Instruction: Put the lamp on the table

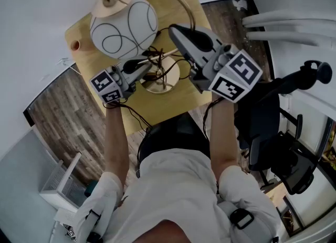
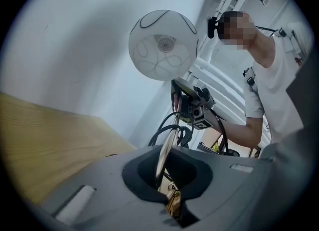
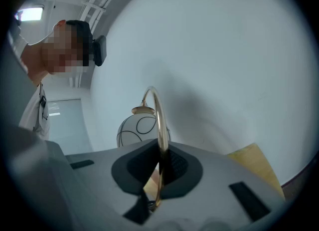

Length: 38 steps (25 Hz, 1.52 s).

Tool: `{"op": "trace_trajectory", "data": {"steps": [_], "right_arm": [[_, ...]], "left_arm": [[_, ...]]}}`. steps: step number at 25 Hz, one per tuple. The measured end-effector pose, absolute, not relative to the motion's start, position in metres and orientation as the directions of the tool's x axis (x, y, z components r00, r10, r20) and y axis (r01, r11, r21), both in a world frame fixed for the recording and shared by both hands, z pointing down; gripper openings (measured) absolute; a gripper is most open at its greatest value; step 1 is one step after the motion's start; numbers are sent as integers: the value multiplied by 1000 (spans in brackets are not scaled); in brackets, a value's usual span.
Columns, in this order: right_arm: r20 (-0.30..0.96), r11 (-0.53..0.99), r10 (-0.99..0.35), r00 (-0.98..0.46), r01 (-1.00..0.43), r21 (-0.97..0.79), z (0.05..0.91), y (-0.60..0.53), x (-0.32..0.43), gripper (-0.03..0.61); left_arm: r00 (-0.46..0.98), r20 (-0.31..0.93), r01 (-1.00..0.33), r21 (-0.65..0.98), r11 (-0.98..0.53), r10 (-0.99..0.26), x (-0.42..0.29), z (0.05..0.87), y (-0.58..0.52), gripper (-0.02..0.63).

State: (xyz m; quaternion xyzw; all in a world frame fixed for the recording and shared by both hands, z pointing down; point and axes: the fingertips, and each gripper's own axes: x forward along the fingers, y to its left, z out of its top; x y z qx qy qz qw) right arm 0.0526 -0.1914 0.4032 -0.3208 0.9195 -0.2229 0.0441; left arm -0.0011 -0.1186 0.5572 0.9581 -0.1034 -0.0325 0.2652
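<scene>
The worktop (image 1: 163, 112), a small wooden square, lies directly ahead of the person and below both hands. The lamp (image 1: 123, 32) stands over its middle. The globe shade (image 2: 163, 45) hangs toward the far left corner, and the round brass base (image 1: 160, 79) is on the near side. Whether the base bears on the wood or hangs just clear of it cannot be told. The lamp's long axis is the brass stem (image 3: 160, 125), which rises roughly upright from the base and then arcs over and away to carry the shade. Both tools reach it level from the person's side, across that axis. The right hand-held gripper (image 1: 176, 31) is pinched shut on the stem at the higher point. The left hand-held gripper (image 1: 144, 70) is pinched shut on it lower down, nearer the base, with the right one showing above it along the stem. In my judgement the coming move is straight down along the stem, and the left hand is best placed to gauge contact. A black cord (image 1: 152, 53) is bunched beside the base and could foul a flat seating.
</scene>
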Motion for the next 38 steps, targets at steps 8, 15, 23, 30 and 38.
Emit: {"op": "trace_trajectory", "data": {"steps": [8, 15, 23, 30, 38], "right_arm": [[67, 683, -604, -794, -559, -471, 419, -193, 55, 3], [43, 695, -585, -810, -529, -487, 429, -194, 56, 3], [9, 718, -563, -826, -495, -489, 427, -187, 51, 3], [-26, 677, -584, -811, -469, -567, 427, -190, 55, 3], [-41, 698, -557, -829, -441, -565, 426, -186, 50, 3]], "left_arm": [[978, 1, -176, 532, -829, -207, 0, 573, -120, -3], [981, 13, -170, 539, -825, -194, 1, 584, -120, -2], [979, 4, -172, 547, -819, -203, -2, 588, -118, 6], [975, 9, -188, 562, -805, -221, -4, 588, -118, 8], [967, 36, -225, 576, -786, -251, -7, 591, -119, 25]]}}
